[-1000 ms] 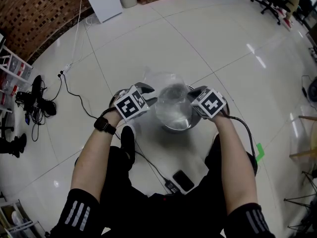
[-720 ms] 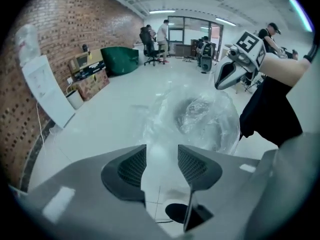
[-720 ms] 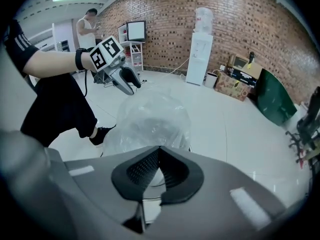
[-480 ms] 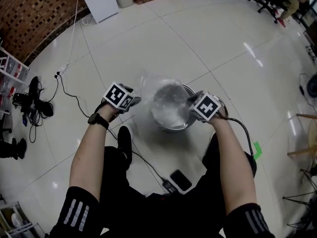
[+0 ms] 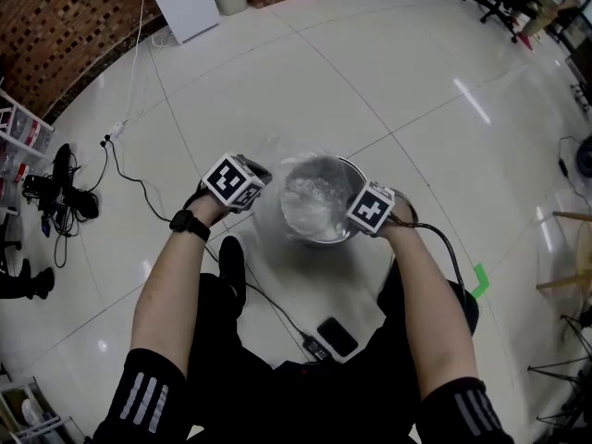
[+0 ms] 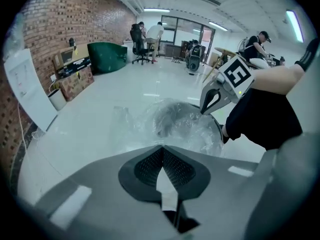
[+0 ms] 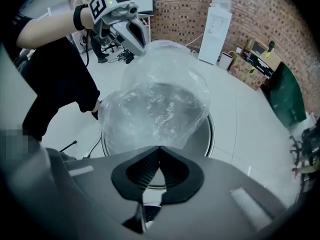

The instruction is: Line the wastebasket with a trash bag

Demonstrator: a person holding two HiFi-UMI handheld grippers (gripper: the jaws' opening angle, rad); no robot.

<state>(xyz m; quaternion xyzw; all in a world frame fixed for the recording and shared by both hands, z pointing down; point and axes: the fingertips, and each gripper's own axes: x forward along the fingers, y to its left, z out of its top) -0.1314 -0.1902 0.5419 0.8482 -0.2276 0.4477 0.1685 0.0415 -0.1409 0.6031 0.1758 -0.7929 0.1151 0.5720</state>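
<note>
A black phone (image 5: 340,337) lies on the white floor (image 5: 277,72) near me. Far left, a white cabinet (image 5: 181,3) meets a brick wall (image 5: 65,26). Green tape (image 5: 480,281) marks the right.

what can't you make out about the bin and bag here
- Wastebasket bottom: head view, veiled by the crinkled, glaring trash bag.
- Its near rim: right gripper view, cut off by the right gripper body; left gripper view, by the left gripper body.
- Its outer wall: head view looks straight down, so it barely shows.
</note>
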